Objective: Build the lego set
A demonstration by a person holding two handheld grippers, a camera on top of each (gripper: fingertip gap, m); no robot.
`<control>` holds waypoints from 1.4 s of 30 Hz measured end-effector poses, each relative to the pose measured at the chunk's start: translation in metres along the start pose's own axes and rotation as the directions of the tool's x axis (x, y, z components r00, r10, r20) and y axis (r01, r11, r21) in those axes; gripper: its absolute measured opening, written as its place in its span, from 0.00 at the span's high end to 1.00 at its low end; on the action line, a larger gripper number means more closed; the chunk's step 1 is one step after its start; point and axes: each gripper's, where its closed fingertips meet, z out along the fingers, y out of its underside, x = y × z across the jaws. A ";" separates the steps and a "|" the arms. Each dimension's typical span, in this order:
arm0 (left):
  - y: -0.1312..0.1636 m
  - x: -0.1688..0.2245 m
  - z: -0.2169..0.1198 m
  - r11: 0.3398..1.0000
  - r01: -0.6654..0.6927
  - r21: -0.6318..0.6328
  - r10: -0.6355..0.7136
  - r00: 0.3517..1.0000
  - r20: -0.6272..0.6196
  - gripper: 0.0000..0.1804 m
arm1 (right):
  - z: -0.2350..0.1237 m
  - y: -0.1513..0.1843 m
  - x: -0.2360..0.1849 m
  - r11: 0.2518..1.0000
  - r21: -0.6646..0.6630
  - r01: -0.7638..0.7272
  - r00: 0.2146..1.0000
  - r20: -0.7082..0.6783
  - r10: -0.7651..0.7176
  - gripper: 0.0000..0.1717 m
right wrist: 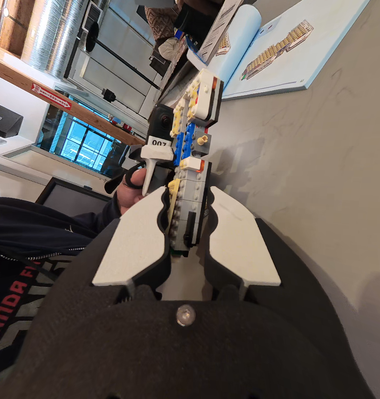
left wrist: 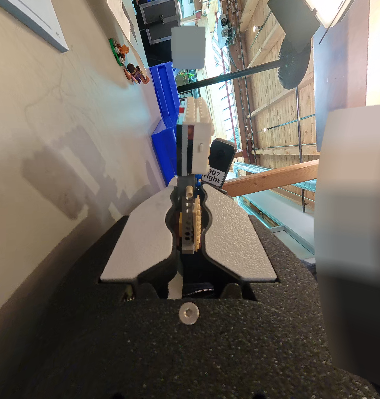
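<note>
Between my left gripper's [left wrist: 188, 190] fingers [left wrist: 150, 226] sits one end of a brick model [left wrist: 195, 138]; the jaws stand narrow, with both pads against a grey holed beam and tan plates. Its white, black and grey part projects forward past the fingertips, held off the table [left wrist: 55, 129]. I have the right gripper [right wrist: 188, 194] around the model's [right wrist: 191, 194] other end, a long grey studded section. Its left pad lies against the yellow plate edge; a slim gap shows at the right pad, so I read this one as parted, not clamping. Nearby: blue bins [left wrist: 165, 103], minifigures [left wrist: 136, 73], an open booklet [right wrist: 281, 49], a hand [right wrist: 128, 194] on the far gripper's handle.
</note>
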 end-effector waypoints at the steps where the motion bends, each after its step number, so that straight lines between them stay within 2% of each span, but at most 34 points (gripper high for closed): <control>1: 0.000 0.000 0.001 1.000 0.000 -0.004 0.000 1.000 0.005 0.90 | 0.000 -0.001 0.001 1.000 -0.003 -0.002 1.000 0.000 0.002 0.81; 9: -0.002 -0.007 0.000 1.000 0.008 -0.021 -0.007 0.999 0.044 0.89 | -0.002 -0.006 0.001 0.999 -0.013 -0.031 0.999 0.043 0.032 0.84; 16: 0.005 -0.019 -0.005 0.999 -0.004 -0.054 0.012 0.989 0.147 0.88 | 0.001 -0.001 0.009 0.998 -0.053 0.022 0.999 -0.024 -0.023 0.84; 26: 0.002 -0.011 -0.007 1.000 0.009 -0.029 -0.006 0.996 0.085 0.89 | 0.001 -0.004 0.006 0.999 -0.040 0.024 1.000 0.003 -0.024 0.83; 35: 0.004 -0.012 -0.009 0.999 0.023 -0.031 -0.020 0.996 0.086 0.89 | 0.003 -0.004 0.008 0.997 -0.061 0.050 0.999 0.003 -0.049 0.83; 42: 0.004 -0.014 -0.009 0.993 0.117 -0.015 -0.116 0.991 0.073 0.90 | 0.002 -0.008 0.014 0.994 -0.066 0.086 0.995 -0.048 -0.090 0.81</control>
